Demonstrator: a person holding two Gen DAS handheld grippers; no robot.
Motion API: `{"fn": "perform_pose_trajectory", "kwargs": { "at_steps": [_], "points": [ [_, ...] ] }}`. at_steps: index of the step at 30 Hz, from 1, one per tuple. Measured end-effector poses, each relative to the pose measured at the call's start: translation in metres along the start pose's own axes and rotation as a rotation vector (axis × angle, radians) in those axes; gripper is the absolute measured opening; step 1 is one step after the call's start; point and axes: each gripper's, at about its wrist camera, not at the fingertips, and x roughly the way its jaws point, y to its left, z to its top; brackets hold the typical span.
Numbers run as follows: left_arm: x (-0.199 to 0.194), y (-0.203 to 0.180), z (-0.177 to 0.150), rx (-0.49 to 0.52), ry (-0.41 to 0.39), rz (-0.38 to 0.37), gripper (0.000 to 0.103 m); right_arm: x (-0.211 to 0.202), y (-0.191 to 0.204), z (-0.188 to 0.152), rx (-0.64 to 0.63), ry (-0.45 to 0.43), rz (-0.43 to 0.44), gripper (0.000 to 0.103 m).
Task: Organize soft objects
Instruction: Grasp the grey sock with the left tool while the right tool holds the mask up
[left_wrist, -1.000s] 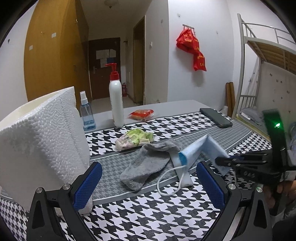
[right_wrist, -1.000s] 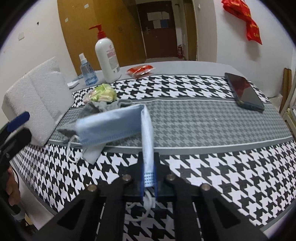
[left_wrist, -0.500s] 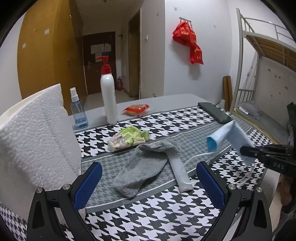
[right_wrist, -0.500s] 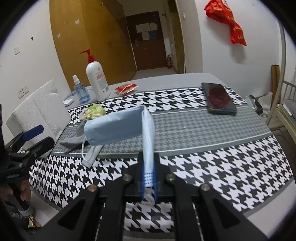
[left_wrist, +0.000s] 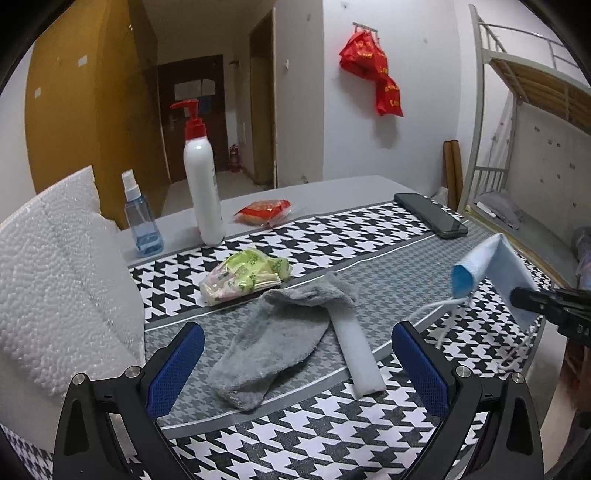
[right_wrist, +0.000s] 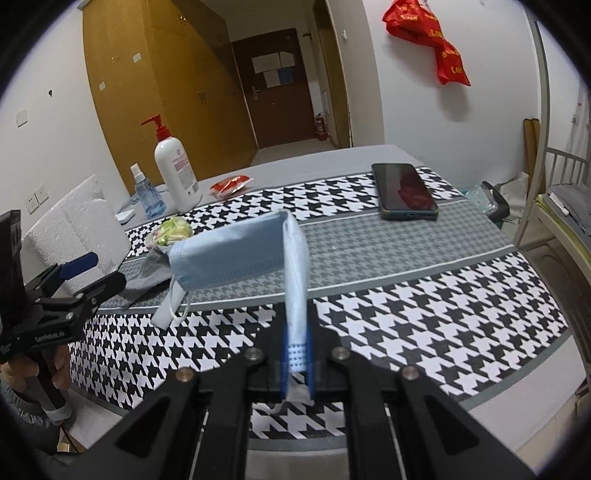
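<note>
Item: blue face mask (right_wrist: 240, 251), folded, hanging clear above the tabletop (right_wrist: 424, 280), its pinched end clamped in the closed right tongs (right_wrist: 297, 363), the free end drooping toward the left.

Item: grey sock (left_wrist: 273, 339), lying flat directly ahead of the left tongs (left_wrist: 291, 369), which are gaping wide and holding nothing; long axis running diagonally away. Left hand nearer.

Fuzzy grey cloth sock (left_wrist: 271, 347), glossy plastic pump bottle (left_wrist: 203, 184), pebbled white foam block (left_wrist: 55, 280)
</note>
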Motion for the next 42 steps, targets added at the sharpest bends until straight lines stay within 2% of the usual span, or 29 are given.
{"fn": "perform_pose_trajectory", "kwargs": {
  "at_steps": [5,11,13,19,27,33,35,37,40,42],
  "points": [
    [0.014,0.004,0.001,-0.028,0.040,0.024,0.100,-0.004,-0.005,-0.002,0.012,-0.006,0.001,0.010],
    [0.032,0.010,0.001,-0.022,0.092,0.084,0.089,-0.005,-0.006,-0.003,0.016,-0.005,0.008,0.010],
    [0.038,0.014,0.000,-0.036,0.119,0.075,0.081,-0.005,-0.006,-0.004,0.010,-0.006,0.011,0.010],
    [0.045,0.020,-0.001,-0.051,0.154,0.063,0.078,-0.006,-0.003,-0.003,0.001,-0.008,0.008,0.010],
    [0.061,0.022,-0.004,-0.056,0.236,0.041,0.060,-0.004,0.000,-0.003,0.001,-0.003,0.006,0.010],
    [0.062,0.022,-0.005,-0.051,0.251,0.028,0.054,-0.003,0.002,-0.003,-0.001,0.004,0.000,0.010],
    [0.061,0.023,-0.005,-0.053,0.248,0.021,0.045,-0.003,0.003,-0.003,-0.004,0.007,-0.001,0.010],
    [0.061,0.022,-0.005,-0.046,0.243,0.014,0.024,-0.003,0.005,-0.003,-0.007,0.008,-0.001,0.010],
    [0.059,0.023,-0.005,-0.054,0.238,-0.028,0.018,-0.002,0.007,-0.004,-0.011,0.010,-0.006,0.010],
    [0.056,0.025,-0.005,-0.068,0.224,-0.051,0.017,-0.002,0.008,-0.004,-0.011,0.012,-0.010,0.010]
  ]
}}
